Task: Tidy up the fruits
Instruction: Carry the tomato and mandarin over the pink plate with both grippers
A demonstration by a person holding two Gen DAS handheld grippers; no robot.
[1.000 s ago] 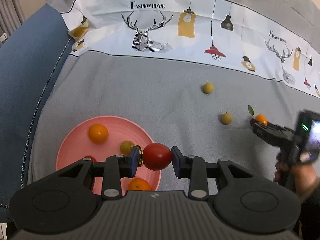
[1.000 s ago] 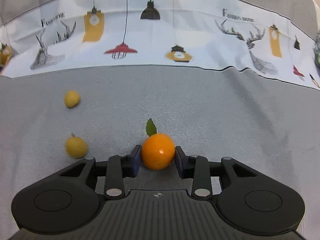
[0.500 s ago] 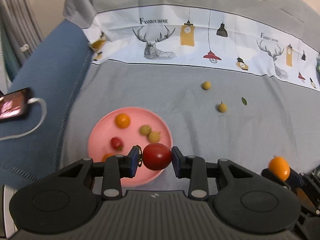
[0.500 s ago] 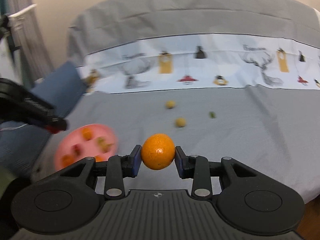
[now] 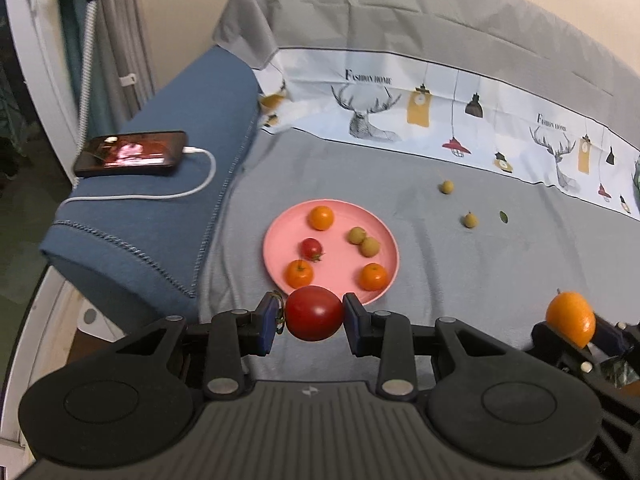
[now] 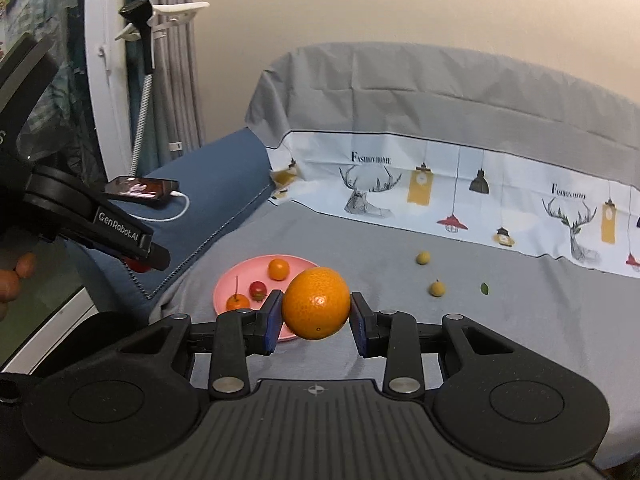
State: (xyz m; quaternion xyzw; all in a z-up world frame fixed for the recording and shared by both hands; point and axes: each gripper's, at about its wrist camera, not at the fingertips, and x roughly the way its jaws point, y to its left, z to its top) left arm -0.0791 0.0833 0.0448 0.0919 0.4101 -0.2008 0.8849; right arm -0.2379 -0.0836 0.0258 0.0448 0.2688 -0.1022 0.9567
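Both claws hold fruit up over the bed: left claw [image 5: 313, 322] pinches a tomato [image 5: 314, 313], soft & squishy, so squeeze gently at its fat middle. Right claw [image 6: 315, 322] pinches an orange [image 6: 316, 303], firm w/ bumpy skin. Pink plate [image 5: 280, 236] is crowded. Two small yellow fruits [image 5: 471, 220] lie loose nearby.
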